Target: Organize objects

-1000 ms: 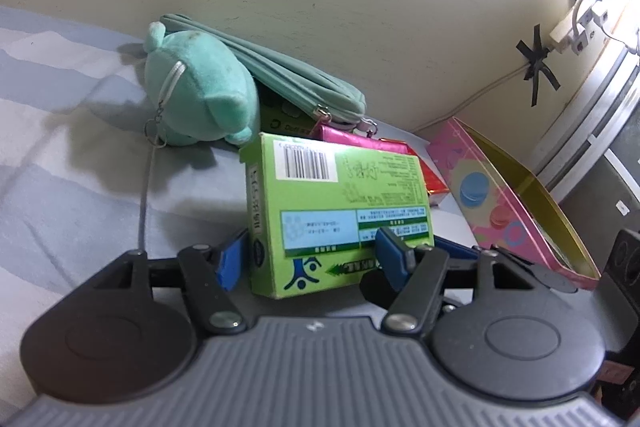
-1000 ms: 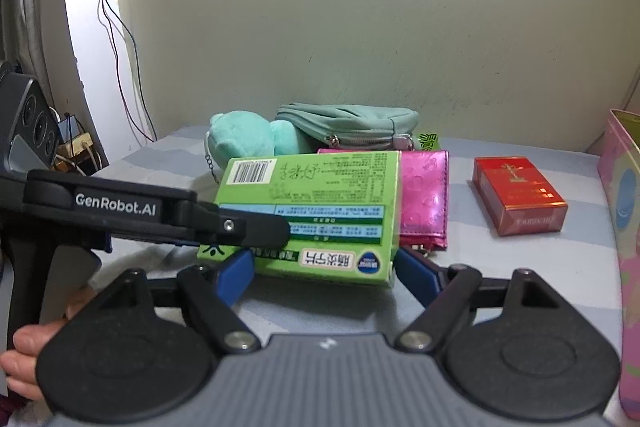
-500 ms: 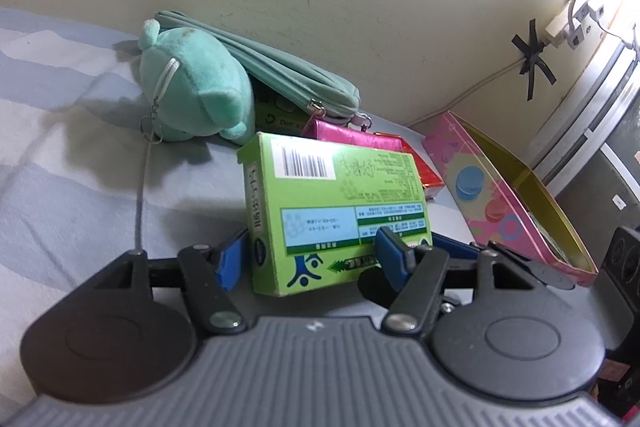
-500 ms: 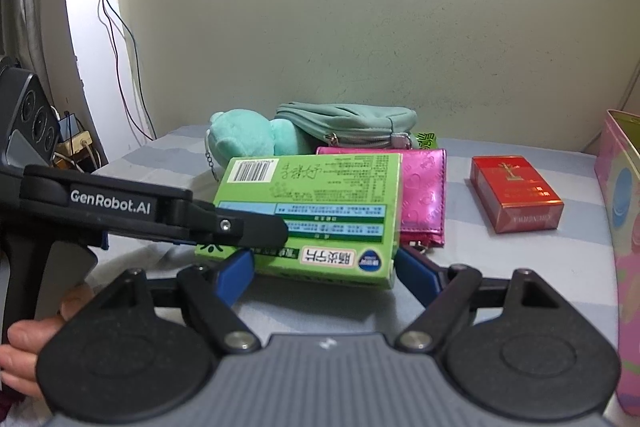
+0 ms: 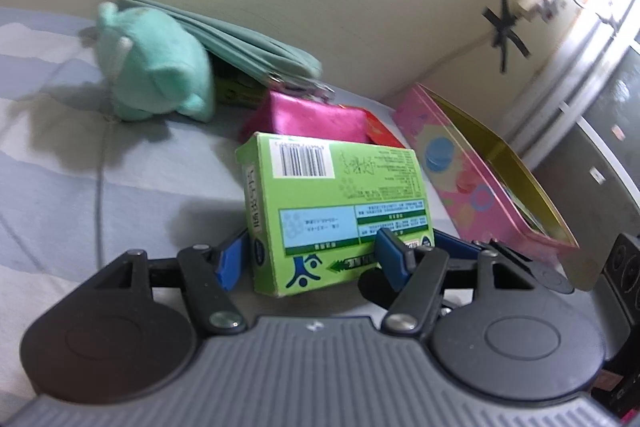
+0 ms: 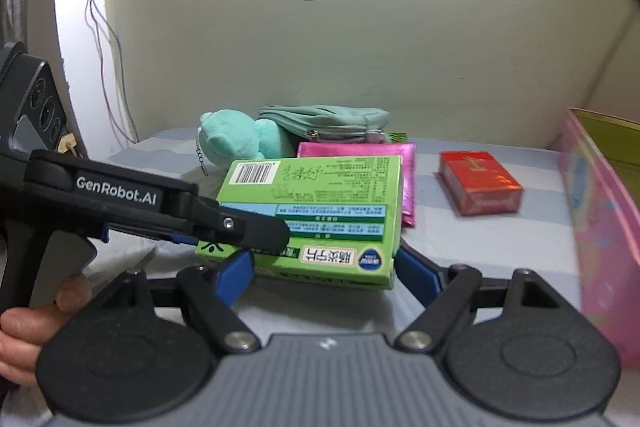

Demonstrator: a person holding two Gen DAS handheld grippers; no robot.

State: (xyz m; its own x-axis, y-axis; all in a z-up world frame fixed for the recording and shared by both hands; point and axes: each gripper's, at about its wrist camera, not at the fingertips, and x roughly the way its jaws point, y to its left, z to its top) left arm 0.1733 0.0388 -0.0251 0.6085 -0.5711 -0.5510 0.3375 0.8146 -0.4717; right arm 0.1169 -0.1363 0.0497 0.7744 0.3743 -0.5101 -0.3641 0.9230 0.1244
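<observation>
Partly hidden behind the green box (image 5: 336,223), the pink wallet (image 5: 316,117) and red pack (image 5: 378,131) show only their upper edges in the left wrist view, which is motion-blurred; the small print on the box is unreadable. The left gripper (image 5: 310,257) is clamped on the box's near end, holding it above the striped bedding (image 5: 60,187). The right gripper (image 6: 324,275) has its blue fingers (image 6: 236,273) spread at the box's corners; contact cannot be confirmed. Compared with one second ago, the box sits farther from the teal plush (image 5: 156,75) and nearer the pink tin (image 5: 472,183).
</observation>
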